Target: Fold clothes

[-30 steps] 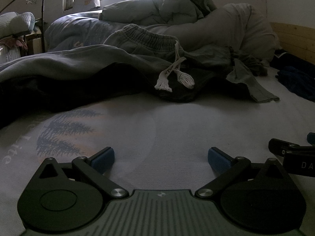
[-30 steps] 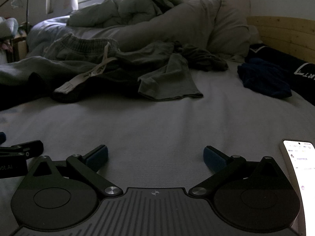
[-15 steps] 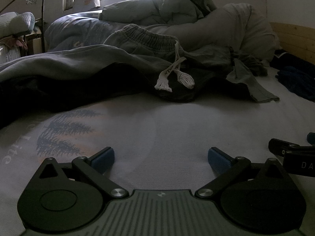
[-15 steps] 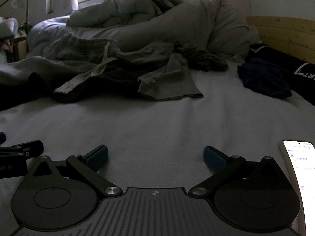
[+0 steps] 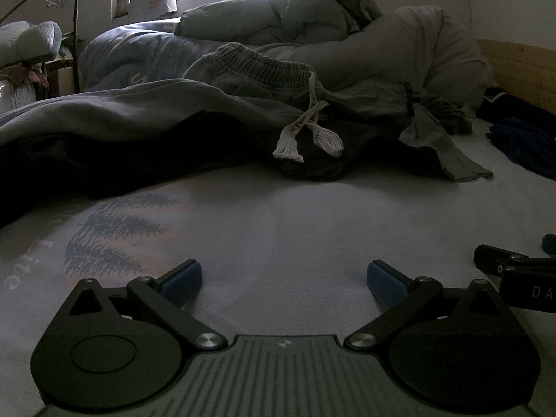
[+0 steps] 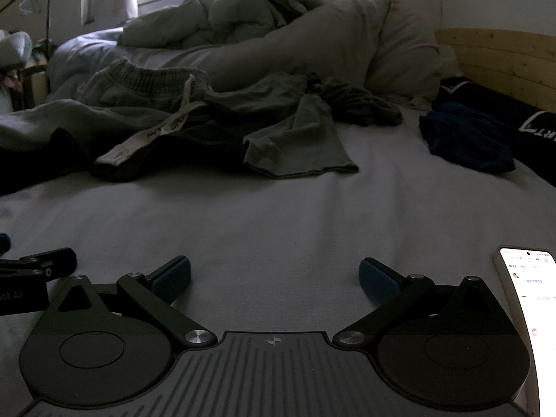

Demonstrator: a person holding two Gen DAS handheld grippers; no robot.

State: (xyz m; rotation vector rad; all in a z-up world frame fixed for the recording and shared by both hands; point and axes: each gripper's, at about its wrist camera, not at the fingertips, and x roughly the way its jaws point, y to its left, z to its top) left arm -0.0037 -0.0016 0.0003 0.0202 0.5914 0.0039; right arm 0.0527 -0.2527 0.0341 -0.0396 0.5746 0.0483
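A heap of clothes lies across the middle of the bed. Grey sweatpants [image 5: 250, 69] [image 6: 139, 83] with an elastic waistband and a white drawstring [image 5: 302, 128] [image 6: 153, 132] sit on top. A dark garment [image 5: 104, 153] lies under them, and a grey-green shirt [image 5: 441, 139] [image 6: 305, 139] spreads to the right. My left gripper [image 5: 283, 278] rests low on the sheet, open, nothing between its blue pads. My right gripper [image 6: 274, 276] rests beside it, also open and empty. Both are well short of the heap.
The white sheet [image 6: 278, 215] carries a tree print [image 5: 111, 236] at the left. A lit phone [image 6: 528, 312] lies at the right gripper's right. Dark blue clothes [image 6: 465, 139] sit by the wooden bed frame [image 6: 504, 59]. A bunched duvet [image 5: 278, 10] and pillow [image 6: 365, 41] fill the back.
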